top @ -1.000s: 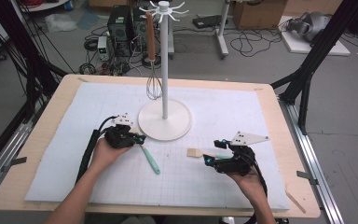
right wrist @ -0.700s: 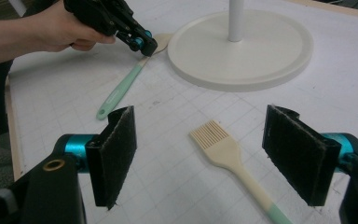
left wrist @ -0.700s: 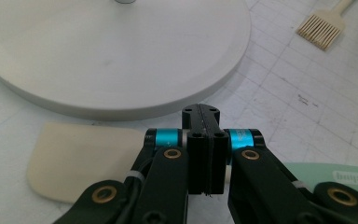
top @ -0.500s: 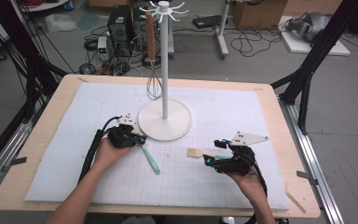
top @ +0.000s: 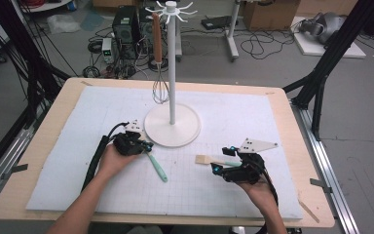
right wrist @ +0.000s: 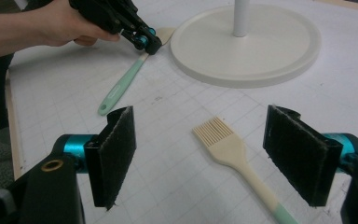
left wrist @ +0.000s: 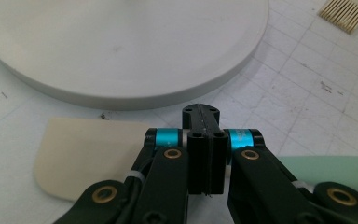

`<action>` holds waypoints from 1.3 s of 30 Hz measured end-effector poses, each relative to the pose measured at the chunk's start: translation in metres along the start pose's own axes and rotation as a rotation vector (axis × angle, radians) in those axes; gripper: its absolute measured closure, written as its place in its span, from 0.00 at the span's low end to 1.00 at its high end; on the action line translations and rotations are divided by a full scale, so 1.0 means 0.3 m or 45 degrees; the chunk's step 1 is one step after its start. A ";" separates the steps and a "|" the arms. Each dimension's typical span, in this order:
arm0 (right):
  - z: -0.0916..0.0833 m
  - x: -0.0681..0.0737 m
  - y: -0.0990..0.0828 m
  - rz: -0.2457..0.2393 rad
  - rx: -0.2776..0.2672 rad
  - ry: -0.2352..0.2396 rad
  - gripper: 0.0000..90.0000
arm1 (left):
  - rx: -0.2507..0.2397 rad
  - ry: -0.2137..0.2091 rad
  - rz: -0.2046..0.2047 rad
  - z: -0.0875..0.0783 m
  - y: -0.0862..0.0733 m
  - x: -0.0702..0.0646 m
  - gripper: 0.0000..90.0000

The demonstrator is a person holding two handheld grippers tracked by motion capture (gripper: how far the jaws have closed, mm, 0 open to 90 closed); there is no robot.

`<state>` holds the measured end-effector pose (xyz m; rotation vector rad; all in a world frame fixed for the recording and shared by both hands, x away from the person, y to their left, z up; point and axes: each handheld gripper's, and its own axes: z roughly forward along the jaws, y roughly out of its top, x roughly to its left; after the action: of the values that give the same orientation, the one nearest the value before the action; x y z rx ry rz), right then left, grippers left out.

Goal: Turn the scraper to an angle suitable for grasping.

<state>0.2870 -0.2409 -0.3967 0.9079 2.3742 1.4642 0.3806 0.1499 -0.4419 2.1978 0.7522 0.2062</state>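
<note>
Resting clenched, left gripper (top: pixel 145 145) at spatula (top: pixel 157 166) neck, handle lettering cropped unreadable, right gripper (right wrist: pixel 200 156) released, brush (right wrist: pixel 237 156) between jaws

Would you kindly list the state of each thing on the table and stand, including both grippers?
Left gripper: shut over the spatula's neck.
Right gripper: open, jaws on either side of the brush, not touching it.
Spatula: lying flat beside the stand's base, mint handle free.
Brush: lying flat on the mat, not gripped.
Whisk: hanging upright from the stand.
Stand: upright on its round base.
</note>
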 end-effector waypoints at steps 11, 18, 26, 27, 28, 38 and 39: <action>0.000 0.003 -0.001 0.005 0.007 -0.002 0.27 | 0.033 0.002 0.009 -0.012 -0.001 -0.008 0.99; 0.004 0.003 -0.003 -0.009 0.014 -0.003 0.27 | 0.046 -0.001 0.009 -0.022 -0.006 -0.007 1.00; 0.003 0.002 -0.005 -0.009 0.014 -0.007 0.26 | 0.059 -0.015 -0.007 -0.030 -0.011 -0.003 1.00; 0.002 0.002 -0.005 -0.008 0.014 -0.008 0.26 | 0.062 -0.017 -0.009 -0.032 -0.012 -0.002 1.00; 0.003 0.001 -0.006 -0.009 0.013 -0.008 0.26 | 0.061 -0.013 -0.013 -0.033 -0.013 -0.002 0.99; 0.008 0.006 -0.006 -0.014 0.025 -0.006 0.26 | 0.083 -0.018 -0.007 -0.046 -0.019 -0.008 0.99; 0.009 0.007 -0.006 -0.013 0.025 -0.005 0.26 | 0.083 -0.021 -0.006 -0.047 -0.021 -0.009 0.99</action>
<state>0.2859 -0.2382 -0.3992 0.9009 2.3908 1.4359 0.3704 0.1605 -0.4367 2.2562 0.7649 0.1627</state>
